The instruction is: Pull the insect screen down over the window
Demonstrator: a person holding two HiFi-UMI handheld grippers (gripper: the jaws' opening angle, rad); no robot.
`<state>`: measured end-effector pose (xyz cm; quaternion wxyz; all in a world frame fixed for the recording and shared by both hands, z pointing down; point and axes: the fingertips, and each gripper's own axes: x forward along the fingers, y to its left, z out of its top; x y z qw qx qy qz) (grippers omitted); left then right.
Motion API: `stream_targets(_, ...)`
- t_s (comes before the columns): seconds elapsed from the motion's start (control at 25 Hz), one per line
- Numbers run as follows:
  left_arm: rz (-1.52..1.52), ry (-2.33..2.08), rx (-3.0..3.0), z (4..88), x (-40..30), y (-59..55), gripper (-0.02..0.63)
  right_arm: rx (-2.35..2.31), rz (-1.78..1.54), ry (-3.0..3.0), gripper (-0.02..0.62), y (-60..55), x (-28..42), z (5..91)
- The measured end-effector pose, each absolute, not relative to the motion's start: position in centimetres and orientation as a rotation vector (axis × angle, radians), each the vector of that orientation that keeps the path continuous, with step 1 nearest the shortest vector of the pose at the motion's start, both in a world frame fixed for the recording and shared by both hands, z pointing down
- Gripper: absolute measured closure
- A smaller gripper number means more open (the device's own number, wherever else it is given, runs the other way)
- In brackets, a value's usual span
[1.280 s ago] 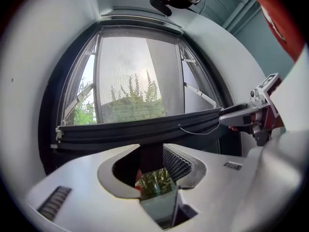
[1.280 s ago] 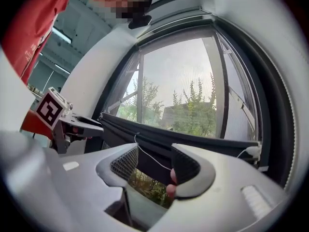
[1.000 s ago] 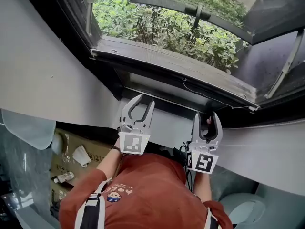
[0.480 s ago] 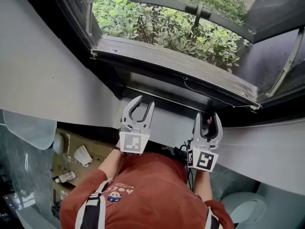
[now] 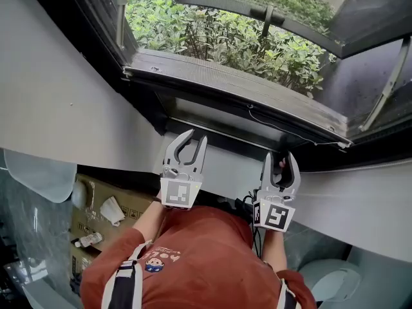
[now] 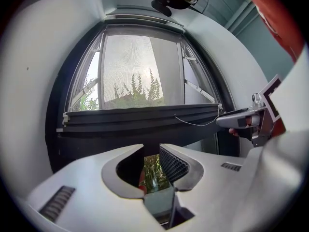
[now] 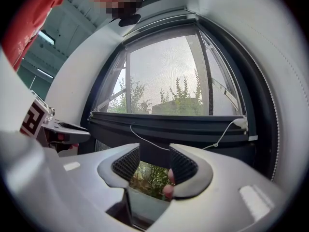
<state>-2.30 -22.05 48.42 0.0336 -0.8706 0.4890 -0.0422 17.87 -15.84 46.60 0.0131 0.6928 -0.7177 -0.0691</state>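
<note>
My left gripper [image 5: 196,135] and right gripper [image 5: 279,156] hang empty, jaws apart though just narrowing, short of the low-sitting screen bar [image 5: 212,95]; any further pull, I judge, needs a fresh grip.

Inspection of the room: a white wall [image 5: 58,102] surrounds a dark-framed window [image 5: 145,105]. At the right edge of the opening, a side sash [image 5: 364,82] stands angled outward on a stay arm. Dense green shrubs [image 5: 219,40] grow outside, and the daylight is bright and even. A cardboard box [image 5: 103,205] with small items on top stands on the floor [image 5: 32,237], which is grey and glossy, near the wall. The ceiling [image 7: 63,42] is pale grey-green with one strip light [image 7: 47,36].
</note>
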Motion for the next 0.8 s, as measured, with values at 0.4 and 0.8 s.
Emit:
stream_targets(0.4,-0.096,1.515,-2.680,48.29,-2.50,-21.94,0.586,2.146,-0.226,-2.221,0.472,-15.79,17.69,46.70)
stream_targets(0.8,-0.083,1.508,-2.693,48.29,-2.43,-21.77,0.600,2.153,-0.283,-2.174,0.586,-15.55,17.70,46.27)
